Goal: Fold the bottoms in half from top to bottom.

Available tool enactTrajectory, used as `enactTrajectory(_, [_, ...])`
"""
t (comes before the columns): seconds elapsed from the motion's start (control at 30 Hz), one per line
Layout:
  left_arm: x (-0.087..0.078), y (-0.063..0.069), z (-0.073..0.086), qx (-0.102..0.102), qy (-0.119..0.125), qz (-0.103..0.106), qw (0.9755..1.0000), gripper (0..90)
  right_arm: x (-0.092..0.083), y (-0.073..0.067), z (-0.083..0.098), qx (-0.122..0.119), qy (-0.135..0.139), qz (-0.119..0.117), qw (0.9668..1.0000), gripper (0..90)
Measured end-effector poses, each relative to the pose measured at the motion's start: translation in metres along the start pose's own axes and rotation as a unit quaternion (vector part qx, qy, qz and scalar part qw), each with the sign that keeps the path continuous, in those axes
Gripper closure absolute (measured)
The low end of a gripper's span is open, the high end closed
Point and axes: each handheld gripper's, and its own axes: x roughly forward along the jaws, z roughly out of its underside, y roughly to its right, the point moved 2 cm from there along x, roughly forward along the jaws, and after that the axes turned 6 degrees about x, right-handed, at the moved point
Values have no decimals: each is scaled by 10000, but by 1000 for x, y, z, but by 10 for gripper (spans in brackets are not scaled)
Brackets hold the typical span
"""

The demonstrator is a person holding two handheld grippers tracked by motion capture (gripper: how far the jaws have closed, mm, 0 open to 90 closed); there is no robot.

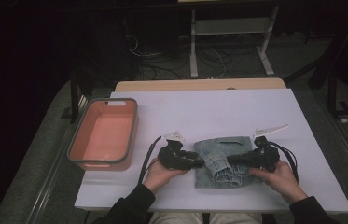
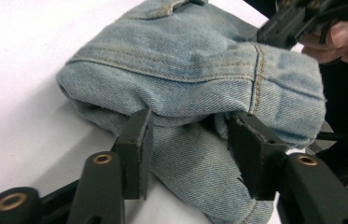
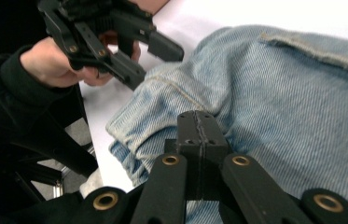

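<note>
With your left gripper (image 1: pixel 198 163) half open and its pads off the folded jeans (image 1: pixel 222 161) lying near-centre on the table (image 1: pixel 209 109), only your right gripper (image 1: pixel 231 160), jaws shut, may pinch the fold, so a tug could spring it open.

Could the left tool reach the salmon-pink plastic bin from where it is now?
Probably yes: the left tool stands open at the folded light-blue denim jeans, pinching nothing, and only bare white table lies between it and the salmon-pink plastic bin.
</note>
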Motion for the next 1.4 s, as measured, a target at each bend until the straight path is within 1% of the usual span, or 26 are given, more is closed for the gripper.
enactTrajectory(0.07, [-1,0,-1,-25,62,-30,10000,461,1,2,4,69,-94,34,9999,889])
enactTrajectory(0.13, [-3,-1,-2,-78,203,-13,9998,447,4,4,9,83,-299,162,9994,890])
enactTrajectory(0.17, [-4,-1,-3,-122,262,-2,9996,441,6,5,11,131,-377,216,9990,890])
enactTrajectory(0.2, [-5,-2,-4,-131,295,-7,9995,435,8,5,14,214,-411,206,9987,890])
enactTrajectory(0.27, [-6,-3,-4,-138,337,-47,9993,427,9,6,16,348,-432,147,9983,891])
enactTrajectory(0.4, [-8,-5,-4,-195,379,-79,9991,418,9,7,19,419,-385,95,9983,891])
enactTrajectory(0.47, [-8,-6,-4,-202,383,-87,9990,415,9,8,19,432,-376,87,9983,891])
enactTrajectory(0.6, [-9,-8,-5,-215,378,-197,9989,407,9,7,20,411,-332,98,9986,890])
enactTrajectory(0.73, [-10,-8,-6,-225,413,-225,9986,401,8,4,21,430,-293,181,9985,890])
enactTrajectory(0.83, [-11,-7,-8,-165,420,-217,9987,392,6,2,20,339,-305,203,9988,874])
enactTrajectory(0.9, [-12,-6,-10,-114,432,-279,9986,387,3,0,18,312,-315,185,9988,845])
enactTrajectory(0.97, [-15,-4,-14,-87,509,-324,9981,382,-1,-2,16,283,-294,206,9990,833])
enactTrajectory(1.03, [-18,-3,-18,-43,593,-341,9977,382,-5,-5,14,198,-280,247,9991,823])
enactTrajectory(1.07, [-19,-2,-20,-37,650,-347,9973,381,-7,-6,13,158,-255,262,9992,817])
enactTrajectory(1.13, [-21,-2,-23,-28,690,-336,9970,379,-13,-9,10,103,-164,282,9994,809])
enactTrajectory(1.27, [-23,-1,-29,43,697,-307,9971,367,-29,-14,5,62,150,282,9995,779])
enactTrajectory(1.3, [-24,-1,-31,75,705,-316,9970,362,-33,-15,5,72,225,291,9993,757])
enactTrajectory(1.33, [-24,0,-32,105,732,-329,9967,357,-37,-15,5,80,325,317,9989,717])
enactTrajectory(1.37, [-25,0,-34,129,741,-334,9966,353,-40,-14,4,121,451,359,9983,684])
enactTrajectory(1.4, [-25,0,-35,129,750,-328,9966,349,-44,-13,4,214,544,376,9976,674])
